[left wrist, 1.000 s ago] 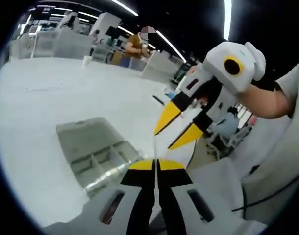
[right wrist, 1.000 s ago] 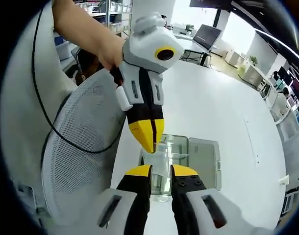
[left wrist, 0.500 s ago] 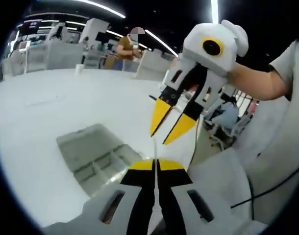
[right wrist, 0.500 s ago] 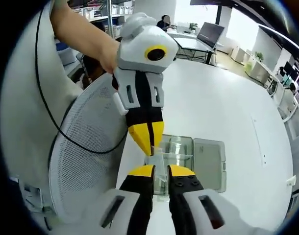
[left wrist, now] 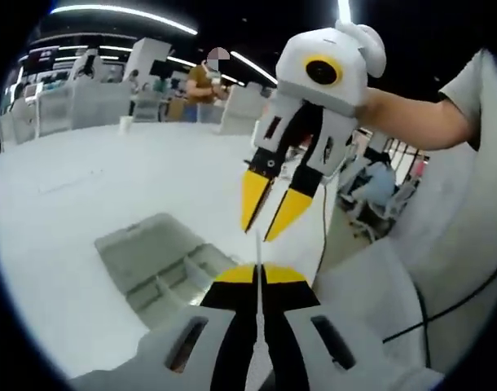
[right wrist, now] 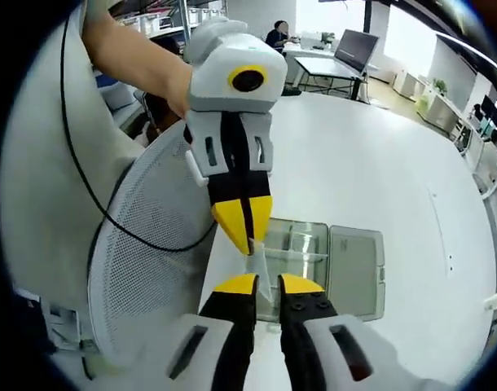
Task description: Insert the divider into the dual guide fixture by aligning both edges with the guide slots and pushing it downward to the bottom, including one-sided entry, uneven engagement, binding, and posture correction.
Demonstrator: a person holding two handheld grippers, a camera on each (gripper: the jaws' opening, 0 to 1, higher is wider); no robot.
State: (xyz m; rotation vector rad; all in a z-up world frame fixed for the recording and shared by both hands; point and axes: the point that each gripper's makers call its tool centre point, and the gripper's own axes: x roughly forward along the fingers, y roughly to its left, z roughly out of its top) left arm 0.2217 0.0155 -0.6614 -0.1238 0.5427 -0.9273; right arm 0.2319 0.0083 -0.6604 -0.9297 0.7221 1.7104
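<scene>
My left gripper (left wrist: 259, 273) is pinching the thin clear plastic divider (right wrist: 261, 265) edge-on; right gripper (left wrist: 269, 213), spread at twelve o'clock, is taking its slippery, flexible top edge.

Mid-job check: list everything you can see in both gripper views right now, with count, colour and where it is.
divider: one, clear thin sheet, pinched in the left gripper, its free end reaching between the right gripper's tips.
fixture box: one, clear, lid open, on the white table near its edge.
mesh chair: one, white, beside the table.
cup: one, white, far side of the table.
monitor: one, dark, on a background desk.
people: one standing, one seated, in the background.
left gripper: white, black and yellow, shut on the divider.
right gripper: same colours, slightly open, above the box.
</scene>
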